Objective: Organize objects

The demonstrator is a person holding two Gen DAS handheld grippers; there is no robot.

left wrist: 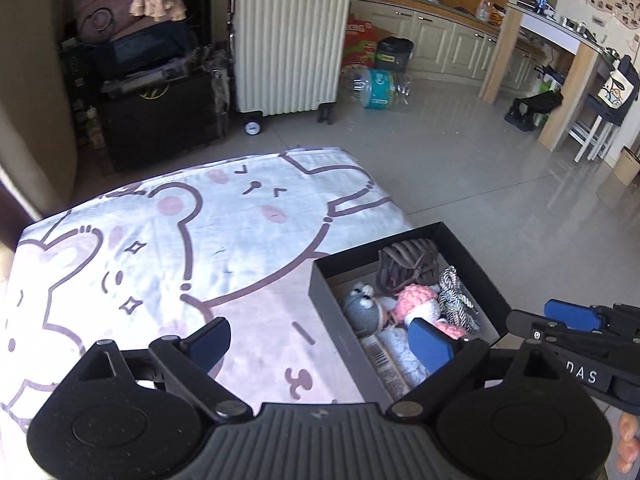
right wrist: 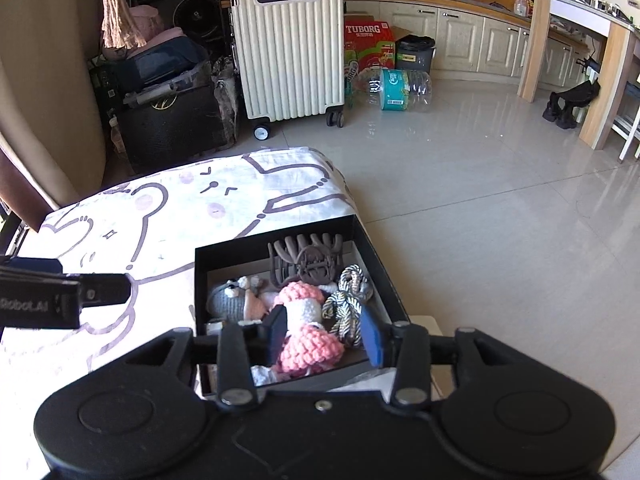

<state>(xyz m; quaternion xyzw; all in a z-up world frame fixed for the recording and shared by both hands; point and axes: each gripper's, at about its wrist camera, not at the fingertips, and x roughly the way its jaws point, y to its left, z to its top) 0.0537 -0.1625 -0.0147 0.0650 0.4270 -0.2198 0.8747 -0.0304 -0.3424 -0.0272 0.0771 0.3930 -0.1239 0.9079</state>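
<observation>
Working over a cartoon-print cloth (left wrist: pixel 168 264) with tiled floor (right wrist: pixel 480 200) beyond, we hold our left gripper (left wrist: pixel 320 342) wide and empty beside the black box (right wrist: pixel 202 276) at the cloth's right edge, our right gripper (right wrist: pixel 326 334) spread, empty, above its pink crochet toy (right wrist: pixel 308 344).

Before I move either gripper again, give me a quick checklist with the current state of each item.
1. Left gripper open, holding nothing: ok.
2. Right gripper open above the pink toy: ok; contact with it: cannot tell.
3. Toys inside the black box: ok, grey toy, striped rope and brown claw clip all lie within its walls.
4. Box fully on the bed: not ok, its far corner juts past the edge.
5. Grippers apart from each other: ok.
</observation>
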